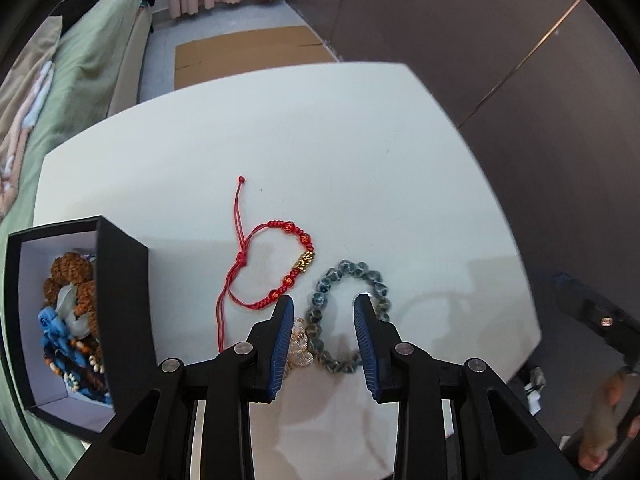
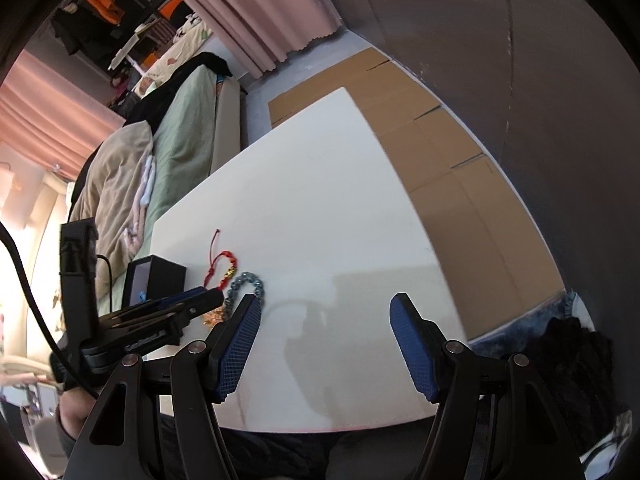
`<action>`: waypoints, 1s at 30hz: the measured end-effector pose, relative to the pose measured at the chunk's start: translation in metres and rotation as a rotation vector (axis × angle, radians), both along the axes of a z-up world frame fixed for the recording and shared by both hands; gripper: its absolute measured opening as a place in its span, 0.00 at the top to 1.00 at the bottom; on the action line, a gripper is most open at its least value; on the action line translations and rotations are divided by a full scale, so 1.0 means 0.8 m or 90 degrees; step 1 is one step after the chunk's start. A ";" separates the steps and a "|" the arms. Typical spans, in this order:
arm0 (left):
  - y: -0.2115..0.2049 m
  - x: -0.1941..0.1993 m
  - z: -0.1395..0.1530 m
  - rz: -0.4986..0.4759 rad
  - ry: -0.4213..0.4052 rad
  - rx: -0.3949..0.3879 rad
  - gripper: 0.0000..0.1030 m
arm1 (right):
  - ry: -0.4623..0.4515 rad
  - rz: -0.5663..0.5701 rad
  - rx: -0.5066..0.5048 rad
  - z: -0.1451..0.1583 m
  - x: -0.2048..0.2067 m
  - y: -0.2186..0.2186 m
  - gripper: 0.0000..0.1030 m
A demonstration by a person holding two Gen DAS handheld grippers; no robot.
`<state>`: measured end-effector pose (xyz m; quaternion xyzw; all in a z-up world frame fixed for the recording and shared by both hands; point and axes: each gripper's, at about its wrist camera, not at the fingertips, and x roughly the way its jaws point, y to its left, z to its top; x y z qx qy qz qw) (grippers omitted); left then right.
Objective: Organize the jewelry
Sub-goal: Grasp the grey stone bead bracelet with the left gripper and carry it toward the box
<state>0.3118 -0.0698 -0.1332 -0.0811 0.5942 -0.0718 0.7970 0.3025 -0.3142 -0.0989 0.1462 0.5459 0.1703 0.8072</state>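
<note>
On the white table (image 1: 320, 152) lie a red cord bracelet with a gold charm (image 1: 280, 268), a grey-blue bead bracelet (image 1: 348, 316) and a small gold piece (image 1: 300, 344). My left gripper (image 1: 324, 300) is open just above the bead bracelet, its fingers either side of the ring's near part. An open black box (image 1: 120, 280) at the left holds several bracelets (image 1: 76, 320). My right gripper (image 2: 324, 304) is open and empty over bare table near the front edge. In the right wrist view the left gripper (image 2: 192, 300), the bead bracelet (image 2: 248, 284), the red bracelet (image 2: 224, 268) and the box (image 2: 160, 276) sit at the left.
A bed with a green cover (image 1: 92, 52) runs along the table's left side. Flattened cardboard (image 2: 440, 152) lies on the floor beyond the table. A dark wall (image 1: 480, 20) stands at the right.
</note>
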 end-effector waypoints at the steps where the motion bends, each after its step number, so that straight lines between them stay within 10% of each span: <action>1: -0.001 0.001 -0.003 0.000 0.005 0.003 0.68 | 0.004 -0.005 0.002 -0.002 0.001 -0.005 0.35; 11: -0.020 0.002 -0.017 -0.011 0.005 0.077 0.91 | 0.014 0.013 0.016 -0.009 0.000 -0.009 0.35; 30: 0.050 -0.032 0.110 0.025 -0.117 -0.055 0.92 | 0.020 0.104 0.043 -0.012 0.020 0.084 0.45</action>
